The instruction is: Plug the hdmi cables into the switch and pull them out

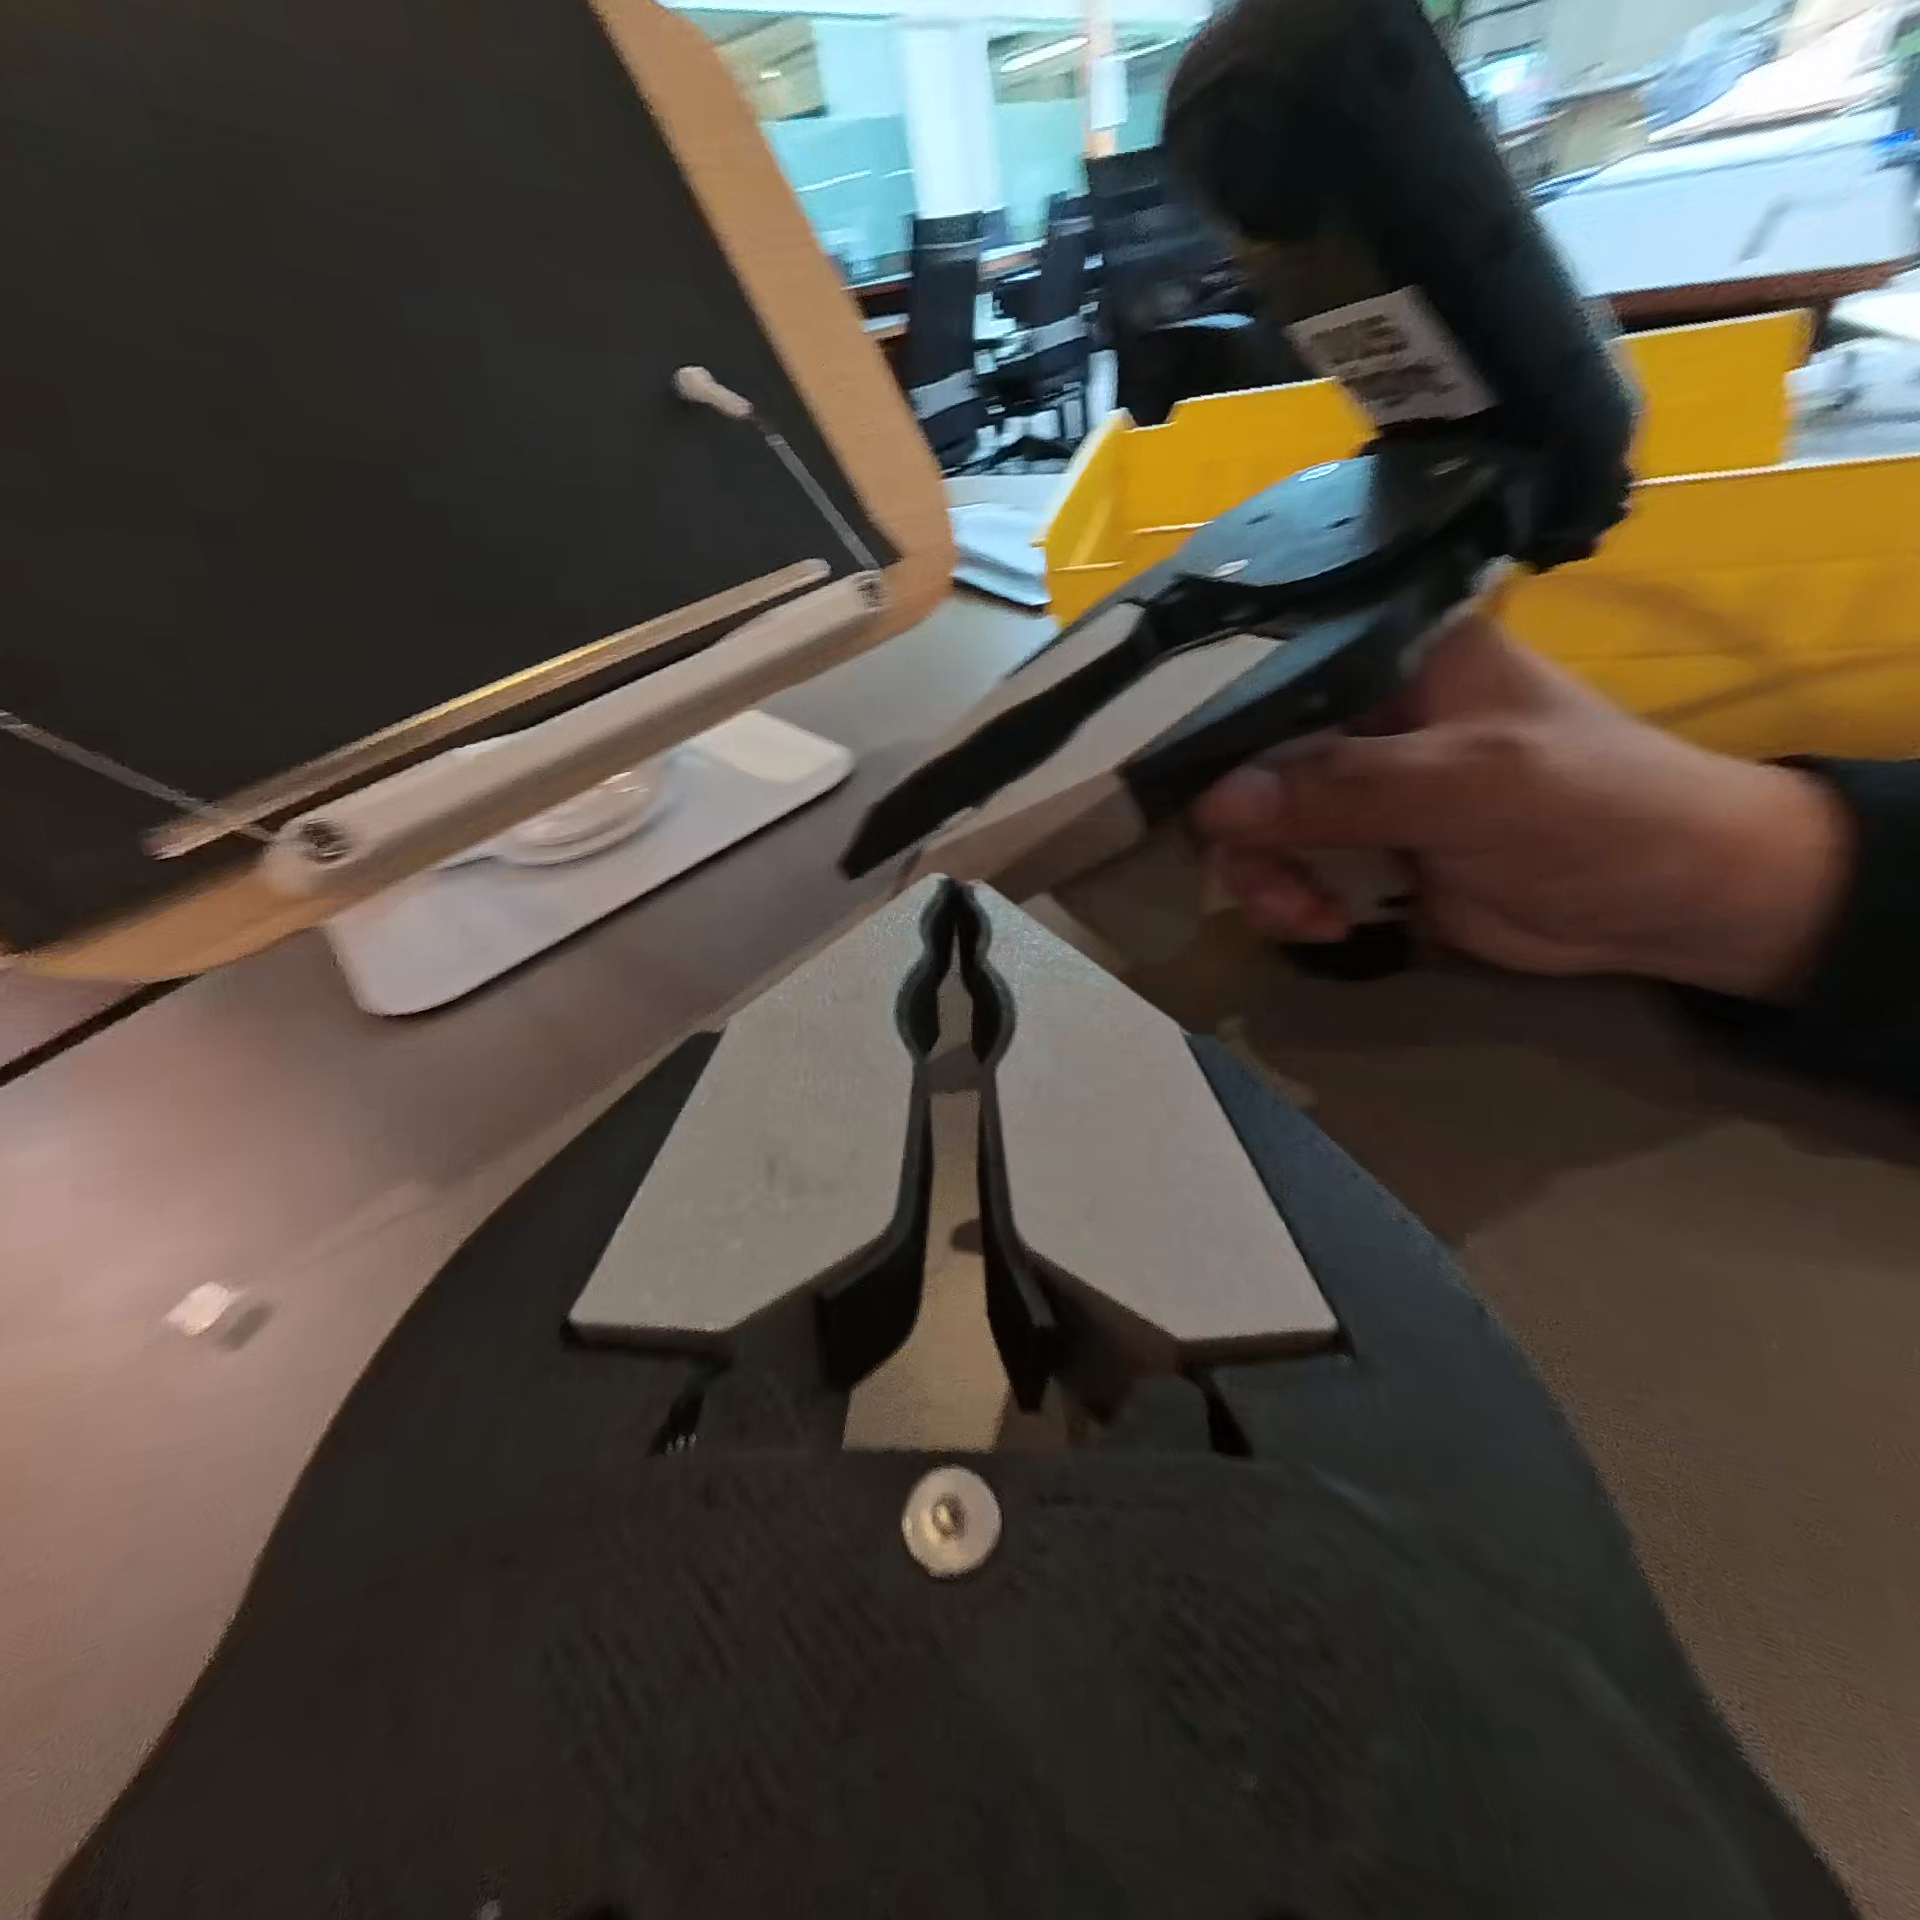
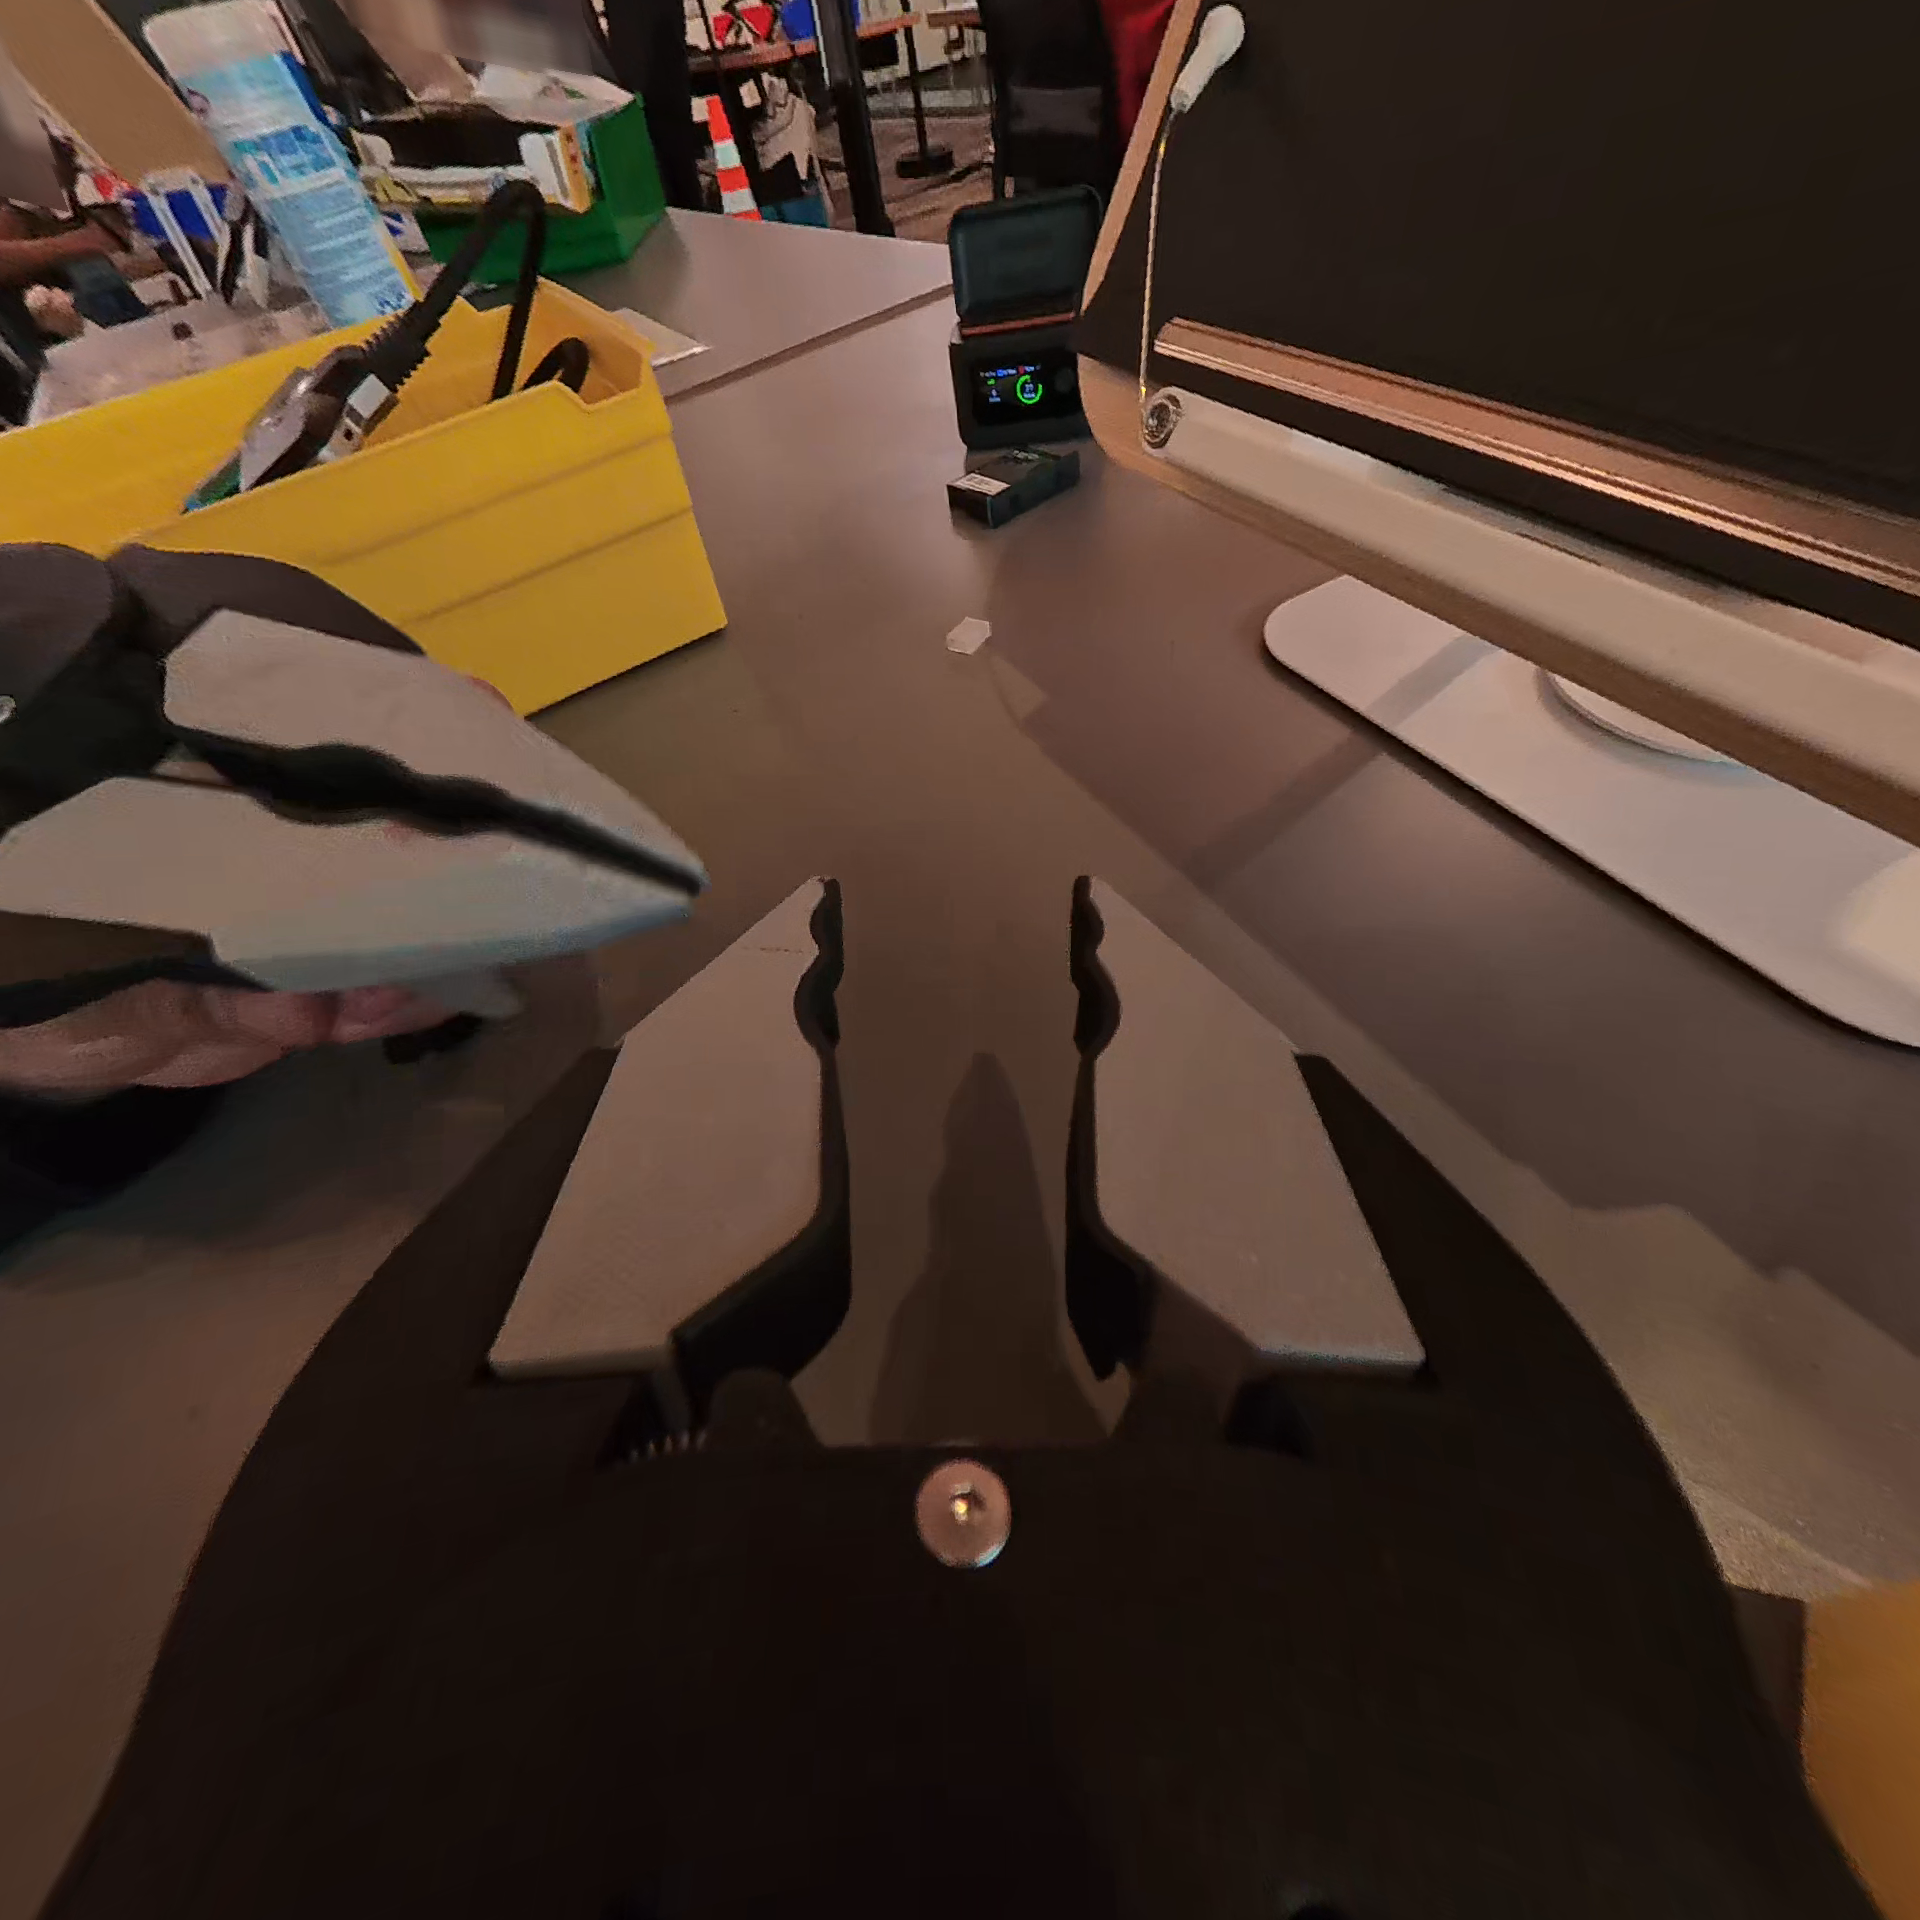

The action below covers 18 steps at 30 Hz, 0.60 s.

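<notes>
Grey-padded left claw, left wrist view: tips pinched together, nothing between them, above brown counter. Right claw beyond it, held by hand; yellow bin behind; monitor left of bin.

Right wrist view: right claw spread apart, empty, over counter. Yellow bin far left holds black hdmi cable. Left claw below bin, tips together. Switch not identifiable.

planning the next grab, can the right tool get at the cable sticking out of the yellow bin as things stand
Probably not directly. The right tool is open and empty, but the left tool and its hand sit between it and the yellow bin, where the black cable sticks up.
</notes>
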Each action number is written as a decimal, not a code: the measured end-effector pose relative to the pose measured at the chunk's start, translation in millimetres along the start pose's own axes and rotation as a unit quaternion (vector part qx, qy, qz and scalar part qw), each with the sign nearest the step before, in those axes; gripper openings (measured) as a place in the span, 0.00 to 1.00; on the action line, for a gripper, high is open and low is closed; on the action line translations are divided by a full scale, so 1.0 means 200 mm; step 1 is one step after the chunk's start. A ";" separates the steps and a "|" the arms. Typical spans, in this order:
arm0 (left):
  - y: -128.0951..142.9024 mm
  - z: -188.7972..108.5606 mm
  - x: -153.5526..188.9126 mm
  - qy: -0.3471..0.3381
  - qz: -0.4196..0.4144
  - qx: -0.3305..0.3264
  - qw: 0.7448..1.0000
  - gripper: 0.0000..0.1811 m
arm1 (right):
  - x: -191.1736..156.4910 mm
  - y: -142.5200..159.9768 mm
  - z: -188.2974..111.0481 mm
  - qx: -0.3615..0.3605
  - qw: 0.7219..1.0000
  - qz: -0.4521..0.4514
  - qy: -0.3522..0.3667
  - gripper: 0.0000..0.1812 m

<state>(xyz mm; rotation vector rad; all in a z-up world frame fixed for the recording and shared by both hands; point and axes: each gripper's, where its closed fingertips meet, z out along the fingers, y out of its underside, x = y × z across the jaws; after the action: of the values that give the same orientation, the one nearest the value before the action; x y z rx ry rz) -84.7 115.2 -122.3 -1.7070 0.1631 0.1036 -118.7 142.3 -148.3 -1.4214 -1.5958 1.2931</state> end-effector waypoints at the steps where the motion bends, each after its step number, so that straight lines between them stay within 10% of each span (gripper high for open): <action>1: 0.01 0.00 -0.04 -0.023 0.003 -0.004 1.000 0.00 | 0.01 0.00 0.00 -0.001 1.000 0.000 0.003 0.23; 18: 0.01 -0.02 -0.10 -0.068 0.019 -0.007 0.997 0.00 | 0.04 0.02 -0.02 -0.007 1.000 0.030 0.006 0.24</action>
<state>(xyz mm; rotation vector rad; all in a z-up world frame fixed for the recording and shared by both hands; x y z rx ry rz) -104.0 112.2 -121.5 -1.7053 0.0933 0.2500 -115.7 149.9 -152.3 -1.4918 -1.5677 1.3074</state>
